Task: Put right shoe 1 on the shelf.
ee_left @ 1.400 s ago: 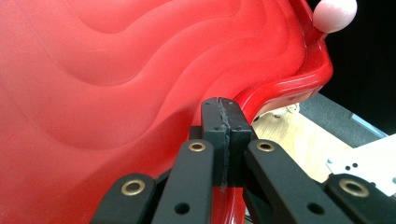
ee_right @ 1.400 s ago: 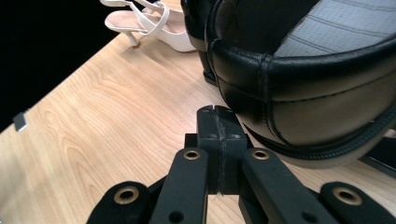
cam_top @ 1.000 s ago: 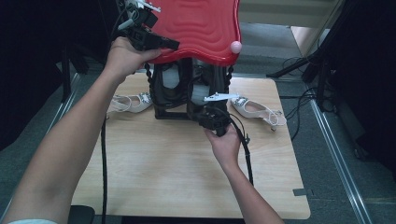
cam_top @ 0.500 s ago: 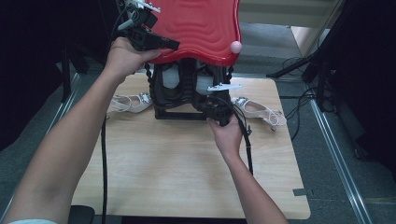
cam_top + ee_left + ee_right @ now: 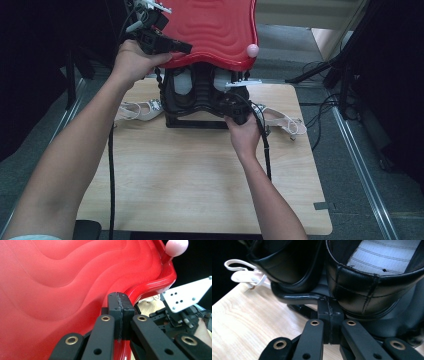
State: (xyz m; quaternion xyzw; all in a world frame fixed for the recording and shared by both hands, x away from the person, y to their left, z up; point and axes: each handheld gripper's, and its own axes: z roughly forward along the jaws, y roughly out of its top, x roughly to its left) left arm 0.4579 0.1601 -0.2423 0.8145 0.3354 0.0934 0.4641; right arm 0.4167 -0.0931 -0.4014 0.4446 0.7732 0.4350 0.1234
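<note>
At the far edge of the bench (image 5: 190, 185): a black shoe stand (image 5: 195, 122) carries two black shoes under a raised red lid (image 5: 210, 30). One white sandal (image 5: 137, 109) lies on each side of the stand.
Left gripper (image 5: 119, 302): jaws closed, pads pressed together at the lid's curved rim. Whether the rim is pinched or only propped cannot be told.
Right gripper (image 5: 330, 310): jaws closed, nothing between the pads. The tips sit just below the heel of the nearer black shoe (image 5: 367, 290), against the stand's glossy rail (image 5: 297, 298).
Step in hand (judged): hold the lid up with the left gripper while the right gripper works at the shoe's heel.
Lid support: hold the left hand steady. The lid's surface is smooth and wavy, so a slipping contact would let the lid drop onto the right hand (image 5: 245, 135).
Heel approach: closed jaws can only push. To lift the shoe, open the jaws, set one pad inside the heel collar and one outside, then close firmly on the stitched back seam.
Withdrawal: draw the shoe towards the person, low and level, clear of the lid's front rim and its pink knob (image 5: 253, 50).
Hazards: the second shoe (image 5: 287, 265) touches the first and may drag along. The cable (image 5: 262, 145) trails over the bench beside the right-hand sandal (image 5: 280, 120).
</note>
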